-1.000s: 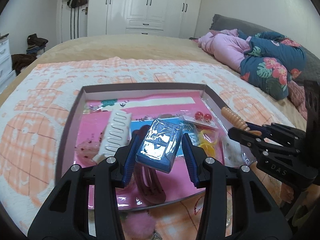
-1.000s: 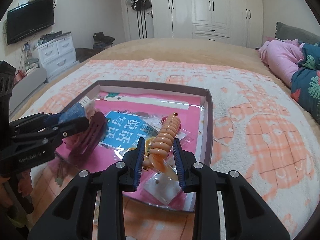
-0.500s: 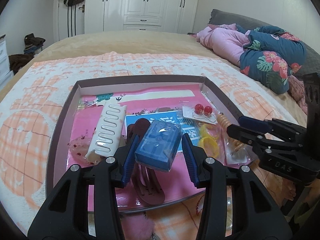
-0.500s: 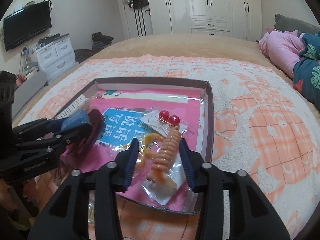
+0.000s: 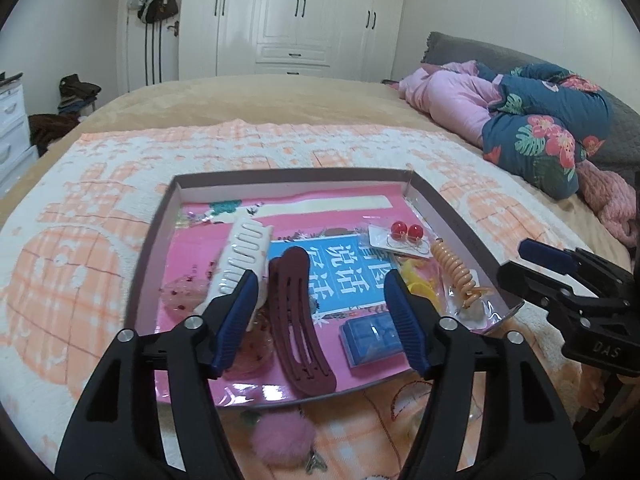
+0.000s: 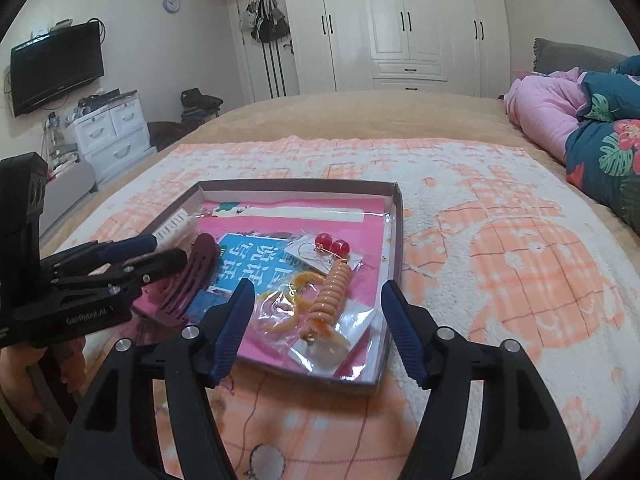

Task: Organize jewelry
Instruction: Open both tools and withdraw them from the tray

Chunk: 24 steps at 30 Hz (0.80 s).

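In my tray (image 5: 460,222) the jewelry lies flat on a pink liner. The white comb clip (image 5: 244,258) slants along the left, the maroon hair clip (image 5: 298,320) just beside it. The small blue box (image 5: 370,338) sits near the front edge. Red ball earrings (image 5: 404,230) on their card lie toward the back right, with the orange spiral hair tie (image 5: 454,268) and yellow rings (image 5: 416,284) below them.

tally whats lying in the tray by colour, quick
Red: 2, the maroon plastic hair clip and the pair of red bead earrings on a card
White: 1, the white plastic comb
Blue: 1, the small blue plastic box
Orange: 1, the orange spiral hair tie
Yellow: 1, the yellow ring piece
Total: 6, in the shallow cardboard tray
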Each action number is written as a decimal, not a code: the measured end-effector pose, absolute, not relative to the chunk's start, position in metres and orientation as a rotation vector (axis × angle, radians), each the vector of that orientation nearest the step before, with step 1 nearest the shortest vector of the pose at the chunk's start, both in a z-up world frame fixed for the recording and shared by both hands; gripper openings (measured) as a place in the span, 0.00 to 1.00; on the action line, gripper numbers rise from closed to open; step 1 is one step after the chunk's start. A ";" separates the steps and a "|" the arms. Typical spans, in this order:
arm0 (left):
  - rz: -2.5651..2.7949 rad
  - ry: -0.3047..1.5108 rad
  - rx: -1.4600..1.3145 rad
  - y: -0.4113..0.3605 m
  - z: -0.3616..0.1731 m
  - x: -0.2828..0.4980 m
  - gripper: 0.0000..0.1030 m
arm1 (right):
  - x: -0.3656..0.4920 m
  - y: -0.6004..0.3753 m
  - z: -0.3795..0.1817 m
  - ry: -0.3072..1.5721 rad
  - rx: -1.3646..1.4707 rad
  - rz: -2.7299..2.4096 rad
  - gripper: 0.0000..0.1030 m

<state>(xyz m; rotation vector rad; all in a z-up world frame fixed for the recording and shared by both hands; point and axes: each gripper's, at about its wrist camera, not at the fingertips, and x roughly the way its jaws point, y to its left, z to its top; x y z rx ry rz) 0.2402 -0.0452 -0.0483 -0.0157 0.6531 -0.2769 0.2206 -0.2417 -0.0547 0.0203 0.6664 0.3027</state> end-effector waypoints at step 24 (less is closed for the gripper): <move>-0.145 0.607 -0.031 0.004 -0.034 0.184 0.84 | 0.168 -0.207 -0.059 0.685 -0.007 0.418 0.74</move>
